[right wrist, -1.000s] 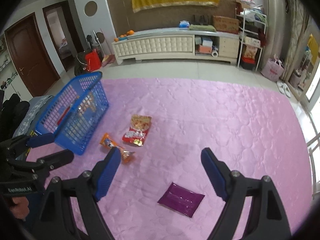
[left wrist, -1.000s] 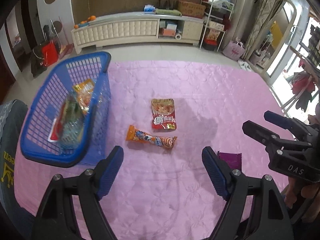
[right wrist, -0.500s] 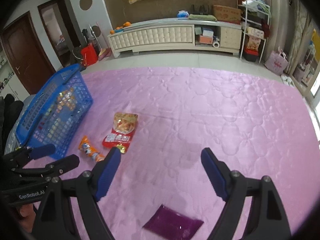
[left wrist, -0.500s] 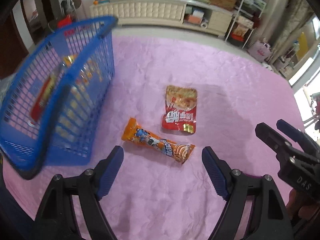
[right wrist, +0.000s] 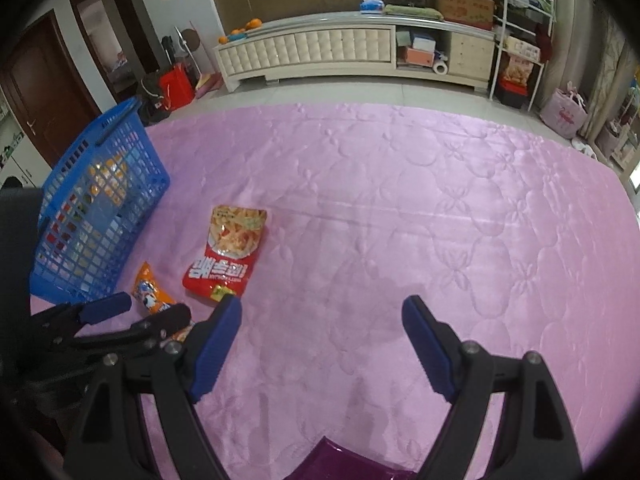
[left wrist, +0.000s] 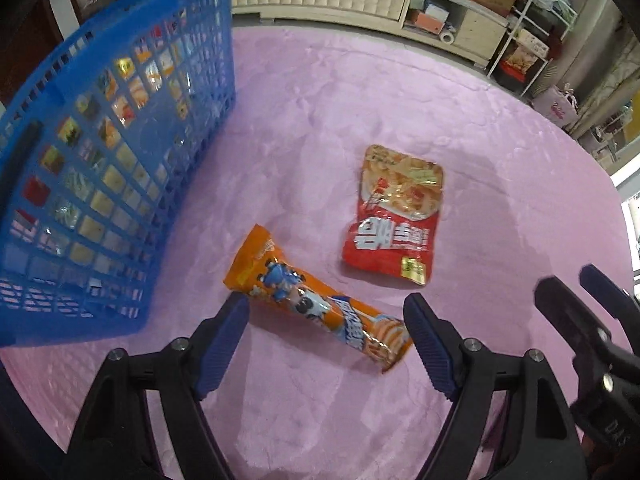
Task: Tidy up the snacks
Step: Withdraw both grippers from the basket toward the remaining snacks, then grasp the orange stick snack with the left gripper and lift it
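An orange snack packet (left wrist: 280, 280) lies slantwise on the pink quilt (left wrist: 320, 120), between the fingers of my open left gripper (left wrist: 325, 308), whose pads do not press it. Beyond it lies a red pouch (left wrist: 396, 220). A blue basket (left wrist: 120, 140) holding several snacks stands at the left. My right gripper (right wrist: 322, 306) hangs open over bare quilt, and a purple packet (right wrist: 348, 464) shows at the bottom edge below it. The right wrist view also takes in the red pouch (right wrist: 228, 252), the orange packet (right wrist: 150, 292), the basket (right wrist: 100, 208) and the left gripper (right wrist: 152, 312).
The quilt (right wrist: 400, 200) ends at a tiled floor. A cream cabinet (right wrist: 312, 52) and a white shelf rack (right wrist: 520, 60) stand along the far wall. A dark chair back (right wrist: 16, 240) is behind the basket. My right gripper (left wrist: 570, 280) shows at the right of the left wrist view.
My left gripper has sunk and rolled toward the orange packet, which now lies between its fingers. The right gripper has come down, and the purple packet has slid to the bottom edge.
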`<state>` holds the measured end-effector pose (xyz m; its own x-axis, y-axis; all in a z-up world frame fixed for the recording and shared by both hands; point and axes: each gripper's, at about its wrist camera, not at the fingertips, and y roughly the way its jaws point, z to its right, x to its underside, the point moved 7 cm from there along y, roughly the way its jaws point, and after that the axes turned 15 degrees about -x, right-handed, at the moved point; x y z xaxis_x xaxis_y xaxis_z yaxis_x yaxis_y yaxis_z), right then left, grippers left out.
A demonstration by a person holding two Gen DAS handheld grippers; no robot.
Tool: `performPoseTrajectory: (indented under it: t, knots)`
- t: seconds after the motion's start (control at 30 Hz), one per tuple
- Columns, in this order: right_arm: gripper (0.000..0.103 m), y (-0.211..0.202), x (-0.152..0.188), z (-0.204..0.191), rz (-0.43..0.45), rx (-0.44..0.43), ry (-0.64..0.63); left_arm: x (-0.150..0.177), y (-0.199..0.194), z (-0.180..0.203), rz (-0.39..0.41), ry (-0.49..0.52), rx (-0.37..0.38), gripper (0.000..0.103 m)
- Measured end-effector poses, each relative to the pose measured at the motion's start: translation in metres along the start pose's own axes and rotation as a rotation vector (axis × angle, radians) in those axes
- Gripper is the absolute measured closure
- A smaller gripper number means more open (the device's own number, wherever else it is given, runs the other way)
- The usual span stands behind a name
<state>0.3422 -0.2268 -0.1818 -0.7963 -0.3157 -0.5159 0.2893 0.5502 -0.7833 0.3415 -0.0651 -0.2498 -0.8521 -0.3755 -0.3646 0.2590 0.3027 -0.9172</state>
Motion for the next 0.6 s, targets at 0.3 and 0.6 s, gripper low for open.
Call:
performPoseTrajectory:
  t: [0.3,0.6]
  knots:
    - [0.017,0.011,0.006,0.005,-0.034,-0.009,0.027,0.011,0.012,-0.003,-0.009,0.076,0.032,0.077]
    - [0.017,0.023,0.016,0.0,-0.076,-0.008,0.0,0.035,-0.017,-0.004,0.135,0.215,0.063,0.091]
